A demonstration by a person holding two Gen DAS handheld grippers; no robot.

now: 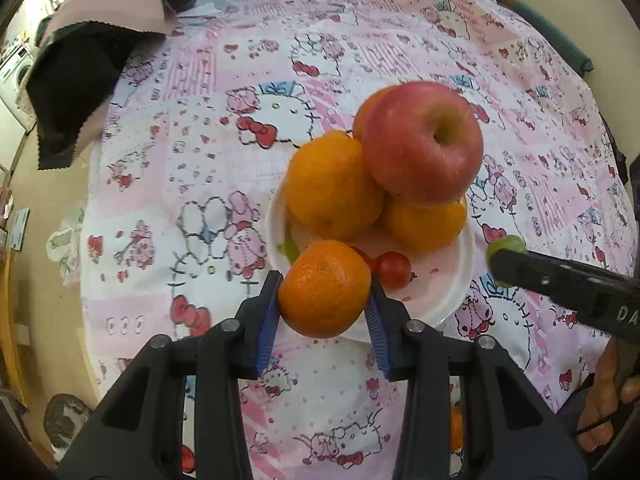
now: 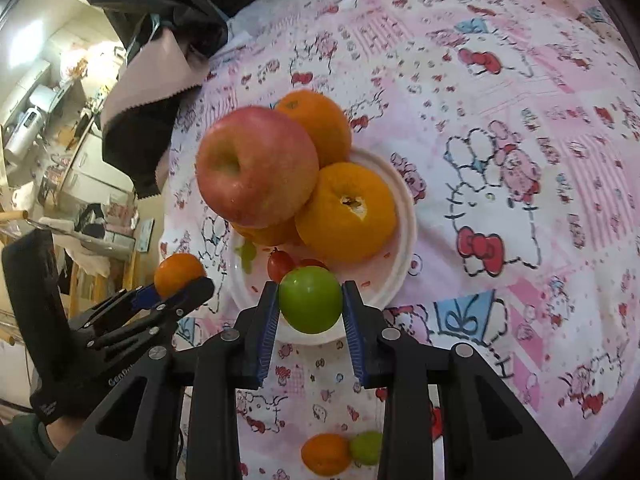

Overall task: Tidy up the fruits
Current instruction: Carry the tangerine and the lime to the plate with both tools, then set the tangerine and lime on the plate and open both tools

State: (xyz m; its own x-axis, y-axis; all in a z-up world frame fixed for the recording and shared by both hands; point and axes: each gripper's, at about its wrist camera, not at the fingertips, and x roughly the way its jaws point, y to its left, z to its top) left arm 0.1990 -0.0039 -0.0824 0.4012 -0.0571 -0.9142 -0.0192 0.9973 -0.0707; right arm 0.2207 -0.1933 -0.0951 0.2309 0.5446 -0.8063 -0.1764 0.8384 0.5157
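A white plate on the pink cartoon tablecloth holds a red apple stacked on several oranges, with cherry tomatoes and a green grape at its near side. My left gripper is shut on a small mandarin at the plate's near rim. My right gripper is shut on a green fruit above the plate's near rim. The right gripper also shows in the left wrist view, and the left gripper shows in the right wrist view.
A black and pink cloth lies at the table's far left corner. A loose mandarin and a green grape lie on the cloth below my right gripper. The table edge drops to the floor on the left.
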